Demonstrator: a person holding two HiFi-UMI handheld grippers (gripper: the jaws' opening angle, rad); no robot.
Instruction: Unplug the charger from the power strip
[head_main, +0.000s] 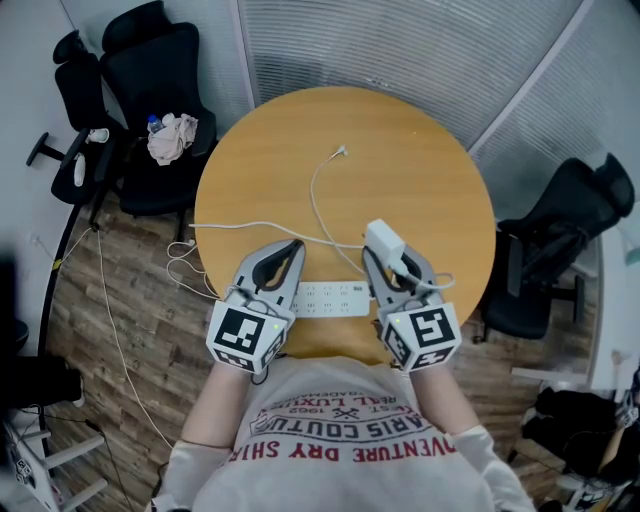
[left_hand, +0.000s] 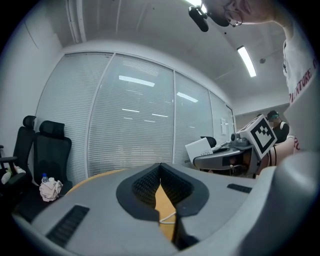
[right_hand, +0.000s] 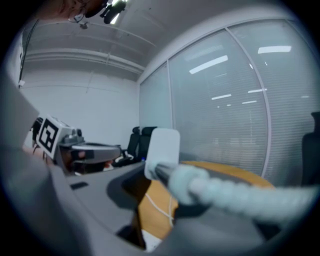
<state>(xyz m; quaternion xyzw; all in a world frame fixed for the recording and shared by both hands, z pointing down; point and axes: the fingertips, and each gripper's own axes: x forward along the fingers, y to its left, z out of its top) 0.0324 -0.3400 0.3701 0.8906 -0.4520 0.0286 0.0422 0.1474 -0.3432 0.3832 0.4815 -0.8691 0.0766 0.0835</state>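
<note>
table (head_main: 420, 170): round, wooden.
left tool (head_main: 288, 248): jaws together, empty, over the strip's left end.
right tool (head_main: 386, 256): clamped on charger.
power strip (head_main: 335, 298): lay at near table edge, between tools.
charger (head_main: 381, 236): white, held clear of strip.

Round wooden table (head_main: 420, 160) sat in the middle, on a wood-plank floor (head_main: 140, 350). 2 black office chairs (head_main: 150, 80) were parked off to the left, 1 with a crumpled cloth (head_main: 172, 138) and a little blue-capped bottle (head_main: 153, 124) on its seat. Another black chair (head_main: 560, 250) stood on the right. A white cord (head_main: 105, 300) trailed across the floor. Blinds (head_main: 400, 50) covered the glass wall behind.
</note>
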